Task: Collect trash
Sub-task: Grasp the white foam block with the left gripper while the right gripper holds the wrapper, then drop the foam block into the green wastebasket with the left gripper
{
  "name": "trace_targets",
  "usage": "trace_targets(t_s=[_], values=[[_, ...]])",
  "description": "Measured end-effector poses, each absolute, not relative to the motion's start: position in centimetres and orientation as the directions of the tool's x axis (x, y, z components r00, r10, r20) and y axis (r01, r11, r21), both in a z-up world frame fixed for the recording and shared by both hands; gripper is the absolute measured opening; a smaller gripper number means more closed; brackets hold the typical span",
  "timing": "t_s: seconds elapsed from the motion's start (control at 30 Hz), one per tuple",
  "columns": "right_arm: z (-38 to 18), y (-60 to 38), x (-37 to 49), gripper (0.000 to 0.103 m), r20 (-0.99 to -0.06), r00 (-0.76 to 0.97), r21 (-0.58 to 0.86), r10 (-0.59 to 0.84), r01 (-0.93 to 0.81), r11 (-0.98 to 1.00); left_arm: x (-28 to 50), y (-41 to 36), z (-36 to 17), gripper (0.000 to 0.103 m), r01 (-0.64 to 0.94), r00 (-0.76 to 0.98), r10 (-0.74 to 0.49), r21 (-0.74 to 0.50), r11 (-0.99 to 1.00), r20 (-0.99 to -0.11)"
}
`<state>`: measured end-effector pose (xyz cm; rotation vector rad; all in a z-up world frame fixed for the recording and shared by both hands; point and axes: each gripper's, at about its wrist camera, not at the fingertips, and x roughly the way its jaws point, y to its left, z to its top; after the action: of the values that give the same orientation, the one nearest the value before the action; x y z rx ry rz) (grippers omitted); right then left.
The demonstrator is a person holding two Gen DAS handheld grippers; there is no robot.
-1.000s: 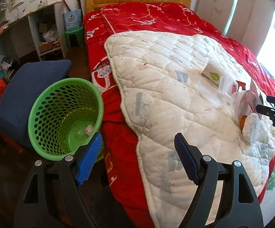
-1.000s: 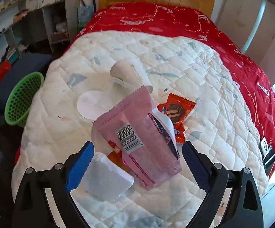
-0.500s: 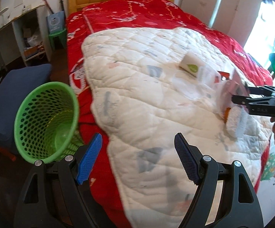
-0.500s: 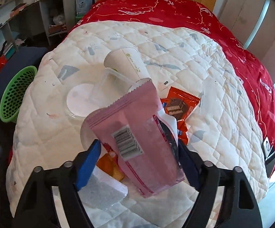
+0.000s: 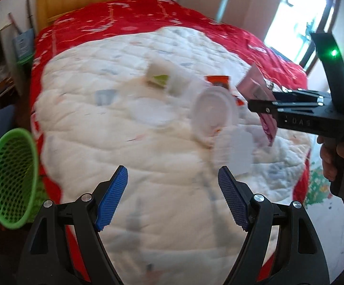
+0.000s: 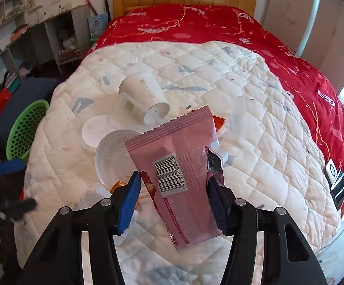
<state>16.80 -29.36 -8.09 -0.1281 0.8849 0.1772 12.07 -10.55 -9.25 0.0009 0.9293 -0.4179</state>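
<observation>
Right gripper (image 6: 173, 198): its jaws have just been closing around a pink snack wrapper (image 6: 179, 166); the blue pads are seen at both edges of the pack, and whether they already press on it cannot be told.
Pink snack wrapper: it stands tilted between the right jaws, barcode side up, above the other litter on the white quilt (image 6: 255, 123).
Left gripper (image 5: 172, 201): its jaws stand wide apart with nothing between them, over the near part of the quilt.
Other trash: a paper cup (image 6: 143, 90) lies on its side, touching a clear plastic cup (image 6: 122, 111); a round white lid (image 6: 93, 130) lies beside them, and an orange wrapper (image 6: 219, 122) shows behind the pink pack.
Bin: a green mesh basket (image 5: 10, 180) is seen beside the bed, at the left edge of the quilt, well apart from the litter.
Bedding: a red cover (image 6: 195, 26) lies under the quilt.
Person: a hand (image 5: 338, 156) holds the right gripper's handle in the left wrist view.
</observation>
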Motion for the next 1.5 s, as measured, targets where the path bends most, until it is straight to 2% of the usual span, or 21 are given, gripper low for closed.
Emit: trace_targets(t_s=[0.27, 0.73, 0.8, 0.83, 1.17, 1.3, 1.5], values=[[-6.2, -32.7, 14.9, 0.053, -0.740, 0.662, 0.018, 0.118, -0.155, 0.988, 12.9, -15.3, -10.2, 0.077, 0.410, 0.467, -0.403, -0.211, 0.887, -0.787], [-5.7, -35.7, 13.2, 0.053, -0.711, 0.687, 0.115, 0.153, -0.101, 0.988, 13.7, -20.7, -13.0, 0.079, 0.410, 0.441, -0.291, -0.098, 0.907, -0.849], [-5.7, -35.8, 13.0, 0.053, -0.711, 0.685, 0.123, 0.158, -0.100, 0.987, 13.7, -20.7, -13.1, 0.071, 0.410, 0.436, -0.295, -0.104, 0.906, -0.850], [-5.8, -35.8, 12.9, 0.053, -0.710, 0.686, 0.124, 0.158, -0.099, 0.987, 13.7, -20.5, -13.2, 0.064, 0.410, 0.425, -0.307, -0.121, 0.904, -0.851], [-4.6, -33.8, 11.7, 0.053, -0.689, 0.697, 0.146, 0.199, -0.136, 0.980, 12.5, -14.9, -10.5, 0.063, 0.350, 0.496, -0.345, -0.180, 0.919, -0.797], [-3.8, -32.2, 11.4, 0.053, -0.676, 0.702, 0.154, 0.224, -0.163, 0.975, 12.3, -10.8, -9.1, 0.063, 0.278, 0.542, -0.314, -0.186, 0.942, -0.779], [-2.7, -28.9, 11.6, 0.053, -0.663, 0.699, 0.160, 0.269, -0.219, 0.962, 12.6, -3.2, -7.9, 0.063, 0.130, 0.613, -0.206, -0.160, 0.979, -0.763]])
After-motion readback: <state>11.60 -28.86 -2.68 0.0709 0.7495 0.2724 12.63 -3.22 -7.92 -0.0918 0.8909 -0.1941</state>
